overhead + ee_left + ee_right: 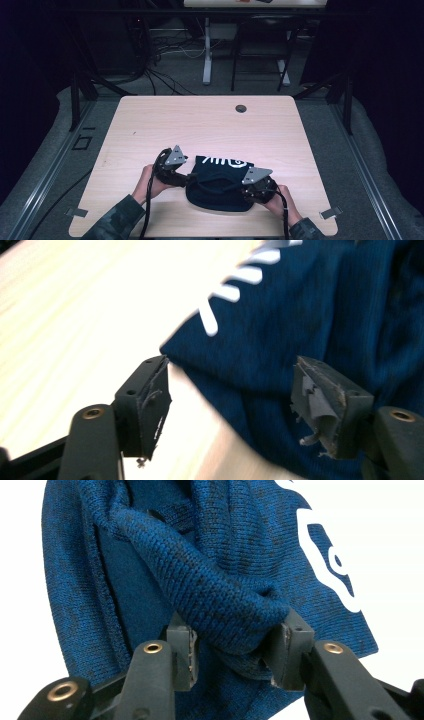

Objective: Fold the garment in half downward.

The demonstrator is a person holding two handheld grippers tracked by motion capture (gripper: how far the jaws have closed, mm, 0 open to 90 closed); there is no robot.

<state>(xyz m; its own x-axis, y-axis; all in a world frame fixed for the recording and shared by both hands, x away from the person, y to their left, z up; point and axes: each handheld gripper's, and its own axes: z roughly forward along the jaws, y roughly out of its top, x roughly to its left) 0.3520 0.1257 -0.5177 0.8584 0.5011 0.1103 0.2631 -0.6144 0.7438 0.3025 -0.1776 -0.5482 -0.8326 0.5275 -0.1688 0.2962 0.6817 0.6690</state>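
While the table (pixel 150 125) bears a dark blue knit hat (pixel 220 185) near its front edge, seemingly lying crosswise with white lettering at the far side, the right gripper (pixel 232 652) pinches its rolled fold and the left gripper (pixel 230 405) gapes beside it.

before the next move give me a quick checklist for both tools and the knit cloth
1. Right tool on the cloth: ok, a thick rolled fold sits between its jaws, which press it on both sides.
2. Left tool open: ok, jaws stand wide apart with nothing between them.
3. Left tool lined up on cloth: cannot tell, one jaw is over the table, the other over the fabric, and the view is blurred.
4. Cloth fully on the table: ok, it lies near the front edge, inside it.
5. White print facing up: ok, it shows at the cloth's far side.
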